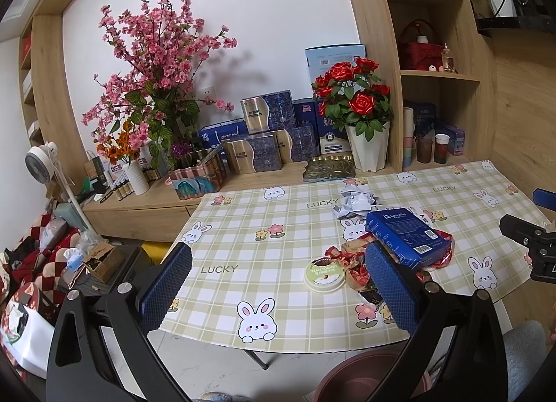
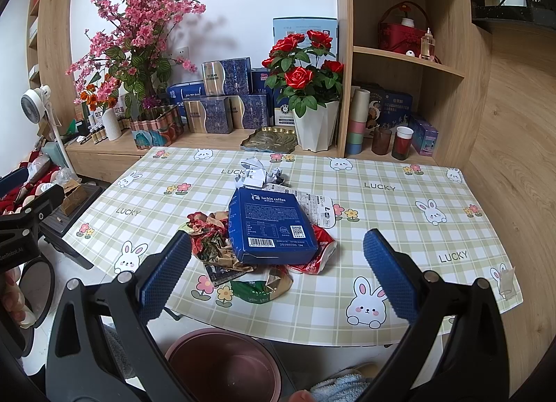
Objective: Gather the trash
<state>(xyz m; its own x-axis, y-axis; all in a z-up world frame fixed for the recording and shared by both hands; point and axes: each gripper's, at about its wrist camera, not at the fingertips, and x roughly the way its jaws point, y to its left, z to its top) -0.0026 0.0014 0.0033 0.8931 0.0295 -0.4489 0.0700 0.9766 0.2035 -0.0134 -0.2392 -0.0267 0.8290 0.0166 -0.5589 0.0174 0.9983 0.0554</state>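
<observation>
Fingers: left gripper (image 1: 278, 283) spread wide, pinching nothing, above the near table edge; right gripper (image 2: 278, 273) likewise spread, holding nothing, facing the trash pile.

Table (image 2: 399, 224): green plaid cloth with rabbits, flowers and the word "LUCKY".

Trash, left to right:
- Round lid (image 1: 325, 271), green band printed "YEAH YOGURT", flat on the cloth beside the pile.
- Crumpled red-and-gold wrappers (image 2: 208, 238), partly under the box.
- Blue box (image 2: 271, 224), "luckin coffee", with barcode, QR code and "20260209"; lies on the pile.
- Crumpled white paper (image 2: 257, 174), just behind the box.
- Flat printed label (image 2: 318, 207), text too small to read.

Brown bin (image 2: 222, 363): on the floor below the near table edge.
</observation>
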